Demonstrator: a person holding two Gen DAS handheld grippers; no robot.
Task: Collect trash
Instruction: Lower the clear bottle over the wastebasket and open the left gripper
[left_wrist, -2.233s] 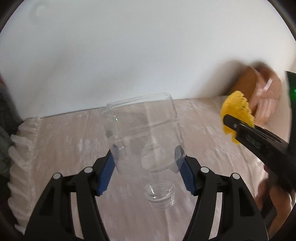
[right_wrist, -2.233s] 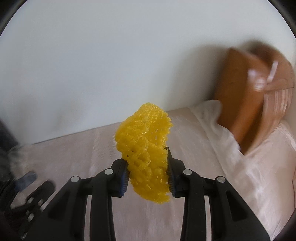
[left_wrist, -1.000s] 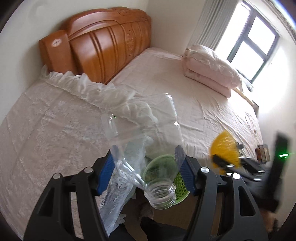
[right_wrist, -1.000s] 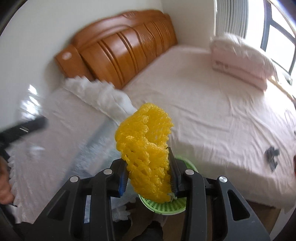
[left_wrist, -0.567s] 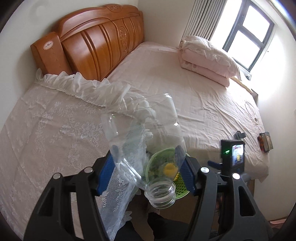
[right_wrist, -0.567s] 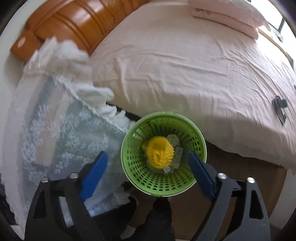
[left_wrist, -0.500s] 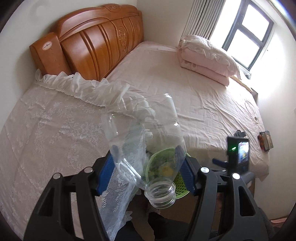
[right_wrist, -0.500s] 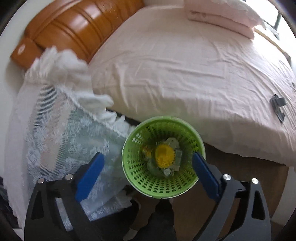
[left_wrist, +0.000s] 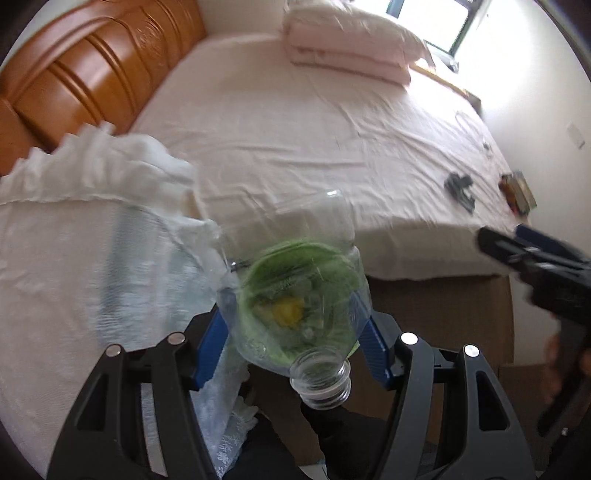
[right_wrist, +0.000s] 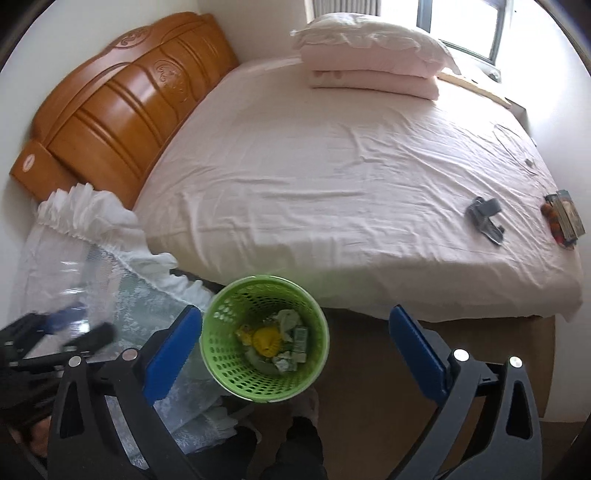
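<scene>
The left gripper (left_wrist: 293, 338) is clamped on a clear plastic bottle (left_wrist: 291, 288), its blue pads (left_wrist: 212, 343) pressing the body on both sides, the open neck pointing back toward the camera and the base away. The bottle looks empty, so it should be very light; its thin wall is smooth and slick and would likely dent under a hard squeeze, so a hold across the wide body, as now, seems safer than one at the narrow threaded neck. It hangs above the green bin (right_wrist: 264, 338), which shows through the plastic. The bin is a round, perforated plastic basket standing on the floor between the bed (right_wrist: 351, 177) and a lace-covered surface (right_wrist: 85, 266); inside it lie a yellow foam net (right_wrist: 266, 341), soft and open-meshed, and crumpled wrappers. The right gripper (right_wrist: 295, 349) has its jaws opening, almost fully spread, with nothing between them. The bed sheet is pale pink and creased, the headboard (right_wrist: 122, 110) glossy carved wood.
</scene>
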